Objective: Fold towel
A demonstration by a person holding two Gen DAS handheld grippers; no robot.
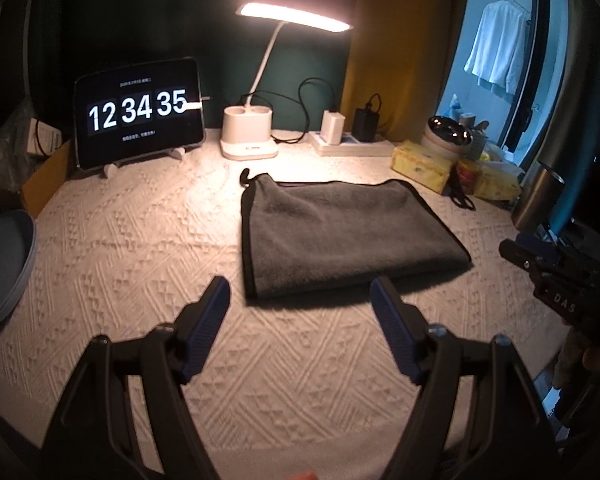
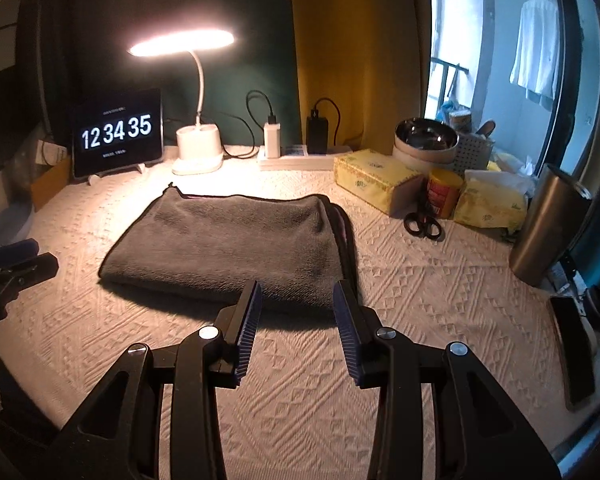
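Note:
A dark grey towel [image 1: 340, 232] lies folded into a flat rectangle on the cream knitted tablecloth [image 1: 140, 248]; it also shows in the right wrist view [image 2: 228, 248]. My left gripper [image 1: 300, 296] is open and empty, hovering just in front of the towel's near edge. My right gripper [image 2: 296, 296] is open and empty, just before the towel's near right corner. The right gripper also shows at the right edge of the left wrist view [image 1: 548, 268], and the left gripper at the left edge of the right wrist view [image 2: 16, 268].
At the back stand a tablet clock [image 1: 138, 116], a lit desk lamp [image 1: 250, 136] and a power strip [image 1: 352, 144] with chargers. Tissue packs [image 2: 374, 178], a red can [image 2: 442, 192], scissors [image 2: 422, 224], a metal bowl [image 2: 426, 136] and a steel tumbler [image 2: 544, 224] crowd the right. Blue plates [image 1: 4, 264] sit left.

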